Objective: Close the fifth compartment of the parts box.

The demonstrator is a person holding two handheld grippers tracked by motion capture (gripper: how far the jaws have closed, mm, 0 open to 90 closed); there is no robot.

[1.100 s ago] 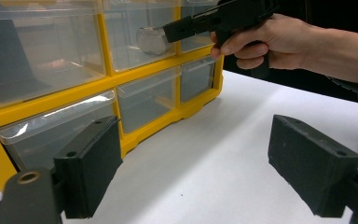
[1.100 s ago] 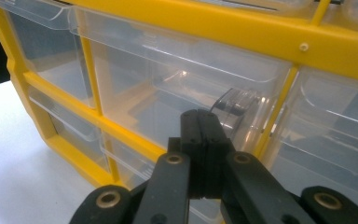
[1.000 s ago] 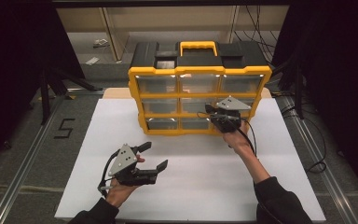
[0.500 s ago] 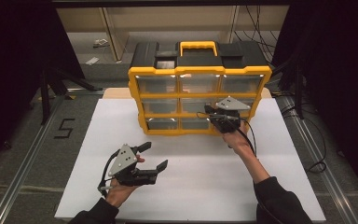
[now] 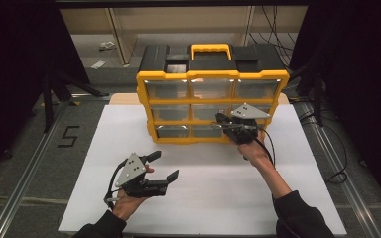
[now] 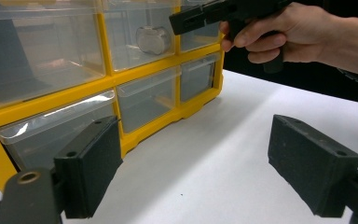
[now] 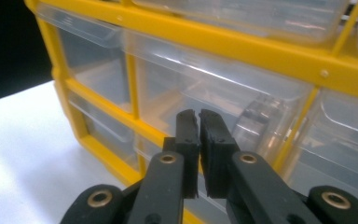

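At the drawer cabinet (image 5: 212, 87) front, right gripper (image 5: 220, 119) fingers nearly together, left gripper (image 5: 164, 166) fingers wide, holding nothing.

A lab or recording rig is suggested rather than a home. A white board (image 5: 129, 148) is laid over a grey floor-like surface, flanked by metal rails (image 5: 25, 173) and marked with a taped "5" (image 5: 68, 136); black curtains (image 5: 15, 59) are hung on both sides. Loose cables (image 5: 337, 168) are seen at the right, bare shelving (image 5: 119, 29) stands behind, and a yellow drawer organizer (image 5: 211, 106) is set on the board.
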